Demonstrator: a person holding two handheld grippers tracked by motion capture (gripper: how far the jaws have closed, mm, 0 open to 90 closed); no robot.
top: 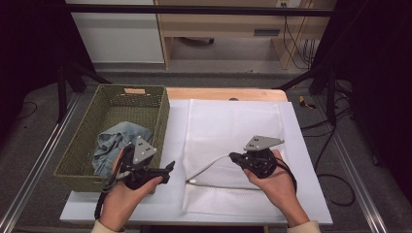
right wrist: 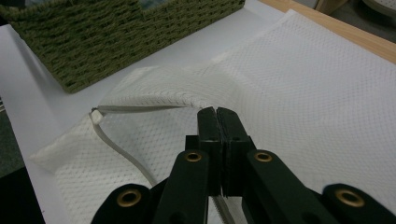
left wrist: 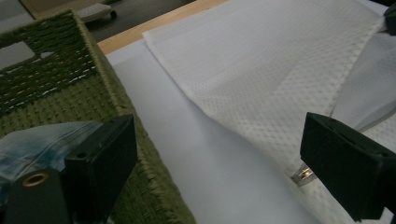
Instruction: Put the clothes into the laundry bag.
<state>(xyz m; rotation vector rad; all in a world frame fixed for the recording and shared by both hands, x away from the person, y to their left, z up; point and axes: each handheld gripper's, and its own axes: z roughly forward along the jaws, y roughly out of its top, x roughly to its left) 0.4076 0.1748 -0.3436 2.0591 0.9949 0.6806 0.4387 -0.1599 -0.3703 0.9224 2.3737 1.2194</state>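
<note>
My right gripper [right wrist: 217, 116] pinches the upper edge of the white mesh laundry bag [top: 228, 131] lying on the counter [top: 175, 126], lifting its zippered mouth; my left gripper [top: 163, 174] hovers released beside the green wicker basket [top: 82, 150].

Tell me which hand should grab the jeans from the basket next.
Left, probably. Its open claw sits by the basket, close to the jeans. The right claw is shut on the mesh bag, lifting its zipper edge.
</note>
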